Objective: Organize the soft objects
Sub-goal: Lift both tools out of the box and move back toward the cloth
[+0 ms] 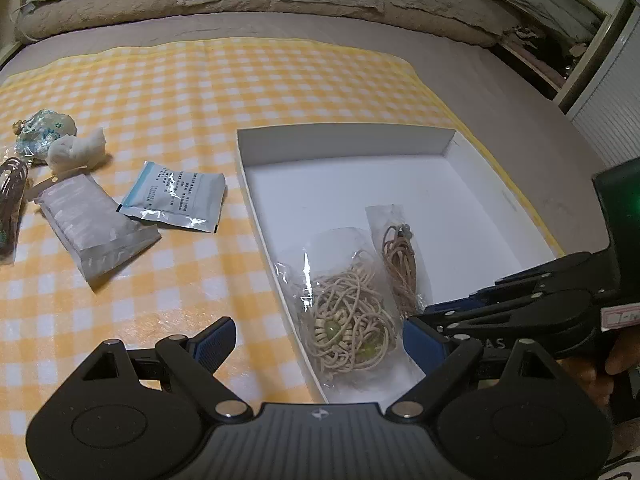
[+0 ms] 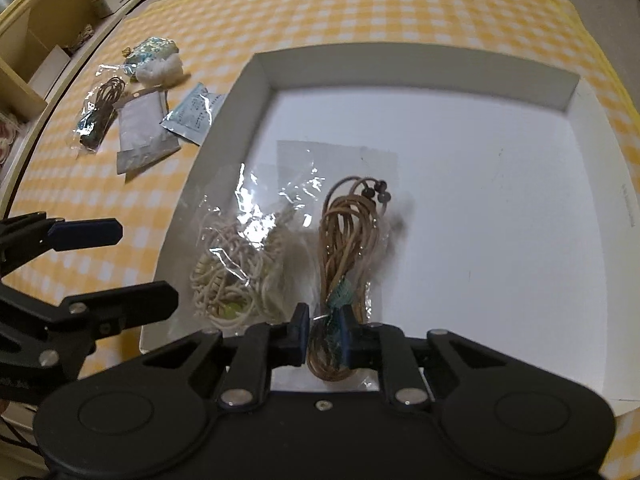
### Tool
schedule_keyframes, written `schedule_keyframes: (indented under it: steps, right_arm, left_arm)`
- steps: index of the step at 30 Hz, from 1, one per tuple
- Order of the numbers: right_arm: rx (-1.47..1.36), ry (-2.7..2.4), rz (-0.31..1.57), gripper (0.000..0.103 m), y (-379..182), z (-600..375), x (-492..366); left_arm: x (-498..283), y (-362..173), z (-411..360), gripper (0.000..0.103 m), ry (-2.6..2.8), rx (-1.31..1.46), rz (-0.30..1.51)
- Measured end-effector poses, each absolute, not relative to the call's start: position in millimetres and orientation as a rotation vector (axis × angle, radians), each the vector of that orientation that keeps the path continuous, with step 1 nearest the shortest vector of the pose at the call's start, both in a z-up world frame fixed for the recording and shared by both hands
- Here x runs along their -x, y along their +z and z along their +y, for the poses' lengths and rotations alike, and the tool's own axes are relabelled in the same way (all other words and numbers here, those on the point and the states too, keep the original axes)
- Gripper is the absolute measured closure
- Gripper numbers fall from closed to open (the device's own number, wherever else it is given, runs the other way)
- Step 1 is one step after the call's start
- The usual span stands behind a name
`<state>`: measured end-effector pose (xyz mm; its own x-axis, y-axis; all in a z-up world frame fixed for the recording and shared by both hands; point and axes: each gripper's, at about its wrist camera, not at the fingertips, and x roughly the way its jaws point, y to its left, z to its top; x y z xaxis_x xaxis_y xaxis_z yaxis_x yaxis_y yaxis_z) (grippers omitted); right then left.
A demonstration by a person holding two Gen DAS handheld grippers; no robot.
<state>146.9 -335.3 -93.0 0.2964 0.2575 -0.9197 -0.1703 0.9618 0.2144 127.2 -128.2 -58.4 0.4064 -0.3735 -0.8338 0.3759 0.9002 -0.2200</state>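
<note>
Two bags boxed so far – five left out on the checked cloth

The brown cord bag [image 2: 348,240] is pinched by the right gripper [image 2: 325,338] fingers inside the white box [image 2: 432,68], near side, beside the beige cord bag [image 2: 236,264]; the left gripper [image 1: 320,340] is held wide open – nothing in it.

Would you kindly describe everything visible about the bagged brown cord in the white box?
The bagged brown cord is a hank of thin tan cord in a narrow clear plastic sleeve, with small dark beads at its far end and a teal band near its near end. It lies lengthwise on the floor of the white box, beside the bag of cream beaded cord; whether the two bags touch is unclear. The right gripper is shut on its near end.
</note>
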Motion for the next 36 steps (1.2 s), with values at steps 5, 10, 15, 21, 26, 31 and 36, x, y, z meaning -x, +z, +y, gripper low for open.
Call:
schedule_keyframes:
  steps: [5,10,15,21,26,31,36]
  right_arm:
    - [-0.084,0.287,1.239,0.079,-92.5,-334.6,-146.5]
    - [-0.158,0.251,1.19,0.07,-74.3,-349.8,-141.1]
    - [-0.164,0.193,1.122,0.066,-57.2,-363.6,-129.6]
    - [-0.133,0.177,1.045,0.057,-42.7,-366.1,-117.8]
    - [-0.087,0.164,1.002,0.033,-35.0,-361.2,-106.6]
    - [-0.042,0.117,0.96,0.016,-31.6,-358.5,-99.8]
    - [-0.018,0.087,0.918,0.0,-31.8,-360.0,-94.7]
  left_arm:
    - [-126.2,-57.2,-128.3,0.012,-0.478,-0.007,1.044]
    - [-125.7,-55.7,-124.8,0.012,-0.473,-0.007,1.038]
    - [-124.6,-51.6,-121.3,0.012,-0.463,0.004,1.025]
    - [-122.9,-46.7,-116.8,0.012,-0.453,0.013,1.007]
    - [-120.8,-44.4,-113.7,0.006,-0.436,0.015,0.995]
    - [-117.8,-42.1,-110.7,0.001,-0.424,0.014,0.981]
    - [-115.9,-39.1,-106.3,0.0,-0.407,-0.002,0.944]
